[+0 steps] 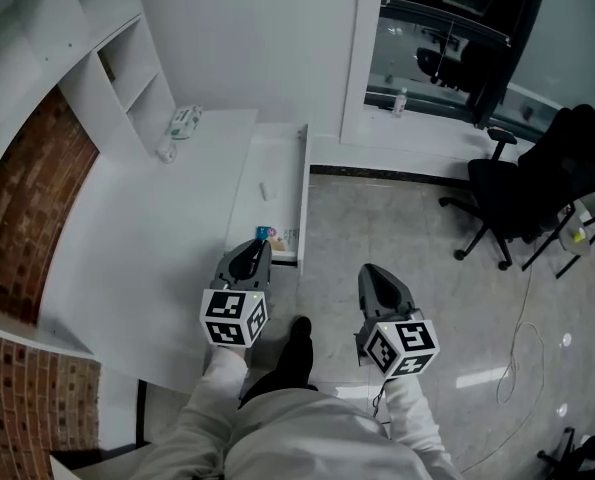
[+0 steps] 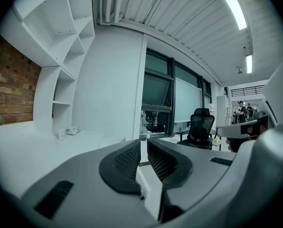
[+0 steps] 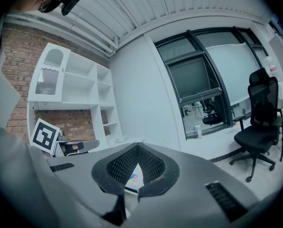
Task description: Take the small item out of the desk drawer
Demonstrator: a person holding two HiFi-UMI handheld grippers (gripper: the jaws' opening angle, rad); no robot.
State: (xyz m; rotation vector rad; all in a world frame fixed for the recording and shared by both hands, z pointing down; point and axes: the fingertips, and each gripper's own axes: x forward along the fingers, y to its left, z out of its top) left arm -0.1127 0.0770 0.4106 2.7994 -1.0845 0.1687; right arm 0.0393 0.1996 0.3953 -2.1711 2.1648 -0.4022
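Centre frame, the open desk drawer (image 1: 303,193) holds a small colourful item (image 1: 265,233) at its near end; just below it, left gripper (image 2: 144,151) slightly parted, empty; right gripper (image 3: 137,147) clenched on nothing

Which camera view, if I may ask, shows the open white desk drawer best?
The head view: it looks down into the whole open white desk drawer. Both gripper views show at most a sliver of it.

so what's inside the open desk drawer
A small white item lies midway along the drawer, and colourful small things sit at its near end. The left tool covers the nearest corner, so anything there is hidden.
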